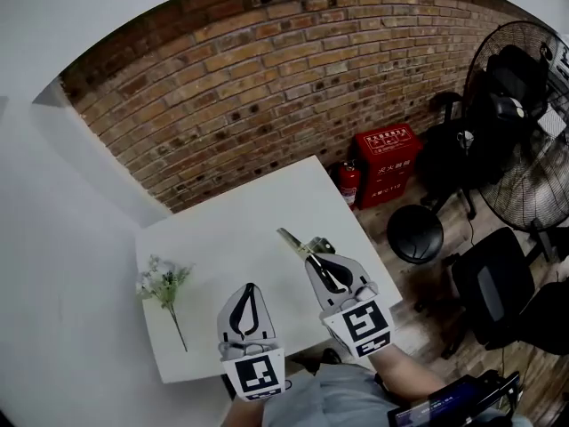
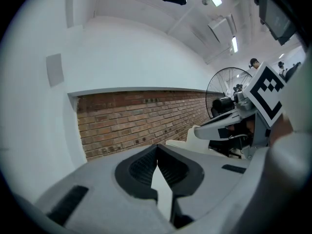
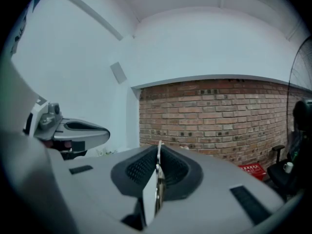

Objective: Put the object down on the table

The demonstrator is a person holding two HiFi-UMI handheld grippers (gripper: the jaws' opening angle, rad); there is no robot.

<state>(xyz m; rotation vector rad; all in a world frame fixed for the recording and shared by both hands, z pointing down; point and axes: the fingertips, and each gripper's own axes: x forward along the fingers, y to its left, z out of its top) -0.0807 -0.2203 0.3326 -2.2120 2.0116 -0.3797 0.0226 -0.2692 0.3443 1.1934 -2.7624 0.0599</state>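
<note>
Grippers sit nearest, over the near edge of the square white table [image 1: 231, 229]: the grey left gripper [image 1: 250, 287] is clenched on nothing, and the grey right gripper [image 1: 314, 259] just beside it grasps a thin flat metal tool [image 1: 292, 241] over the tabletop's right half. The tool's long axis runs along the jaws, its free end pointing away and leftward toward bare white surface at the middle, well apart from a pale flower sprig [image 1: 165, 287] by the left edge. Beyond the far edge rises a red-brick wall [image 1: 267, 78]; a red box [image 1: 388, 163], black round stool [image 1: 414, 233] and black chairs [image 1: 484, 292] crowd the right side.
</note>
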